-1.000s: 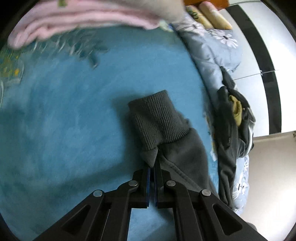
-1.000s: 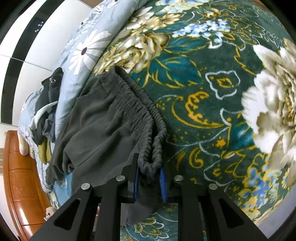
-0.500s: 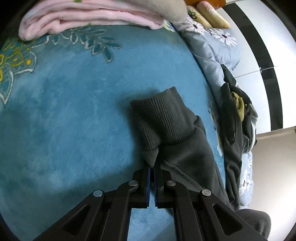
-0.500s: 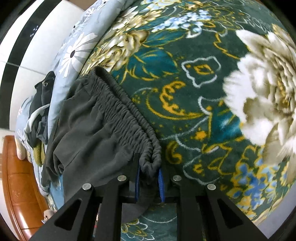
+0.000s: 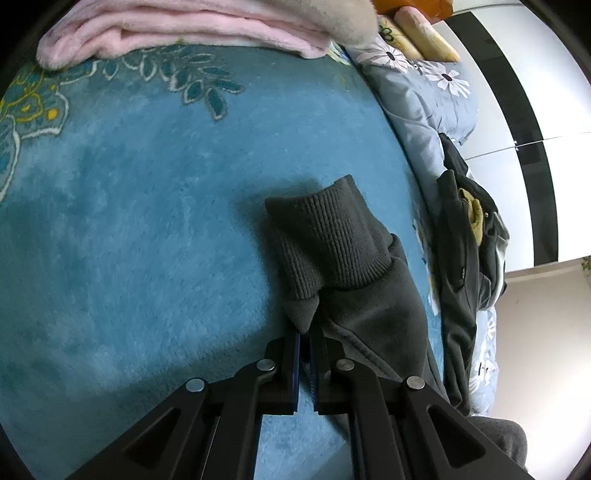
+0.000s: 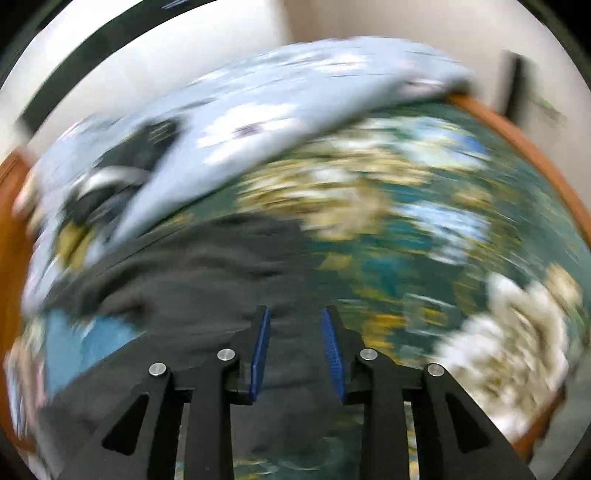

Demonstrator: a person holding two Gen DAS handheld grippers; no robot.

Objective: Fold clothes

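Dark grey sweatpants lie on the bed. In the left wrist view my left gripper is shut on the fabric just below the ribbed cuff of a pant leg, low over the blue blanket. In the right wrist view, which is motion-blurred, my right gripper is open and empty, with the grey sweatpants lying under and beyond it on the floral blanket.
A folded pink blanket lies at the far edge. A pile of dark clothes sits on the pale floral sheet to the right. A wooden bed frame borders the bed; white wall stands beyond.
My right gripper has let go of the elastic waistband, opened, and swung away fast. My left gripper keeps its hold on the cuff and has shifted only slightly.
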